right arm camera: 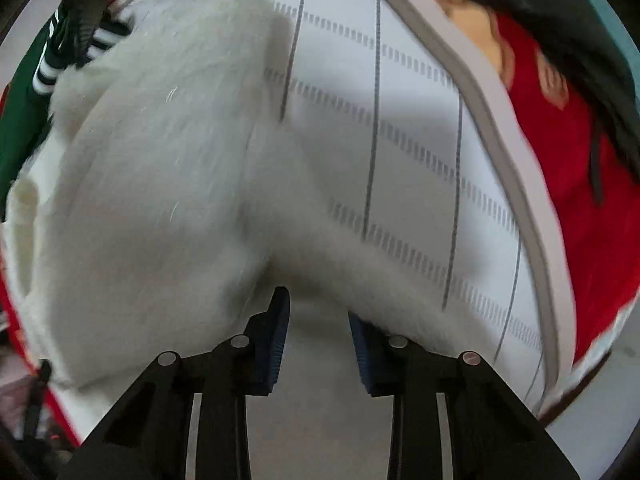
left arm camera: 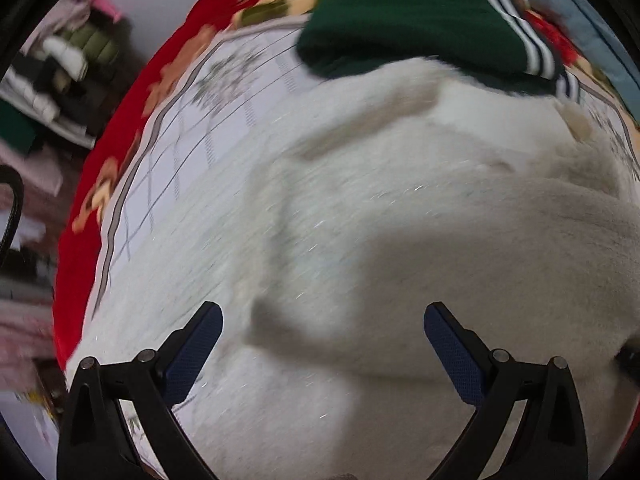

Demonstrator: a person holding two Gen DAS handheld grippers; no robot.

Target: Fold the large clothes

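Note:
A large fluffy white garment (left arm camera: 400, 208) lies spread on a bed with a white lined sheet (left arm camera: 224, 136). My left gripper (left arm camera: 322, 320) is wide open just above the garment, with nothing between its blue pads. In the right wrist view the same white garment (right arm camera: 152, 184) fills the left and middle. My right gripper (right arm camera: 318, 312) is partly open, its fingers standing at the garment's fuzzy edge, the right pad touching the fabric. The gap between the pads shows only sheet.
A dark green sweater with white stripes (left arm camera: 408, 20) lies at the far end of the bed, also at the left edge of the right wrist view (right arm camera: 24, 112). A red floral blanket (left arm camera: 116, 128) borders the sheet (right arm camera: 400, 128). Shelves of clothes (left arm camera: 60, 64) stand at left.

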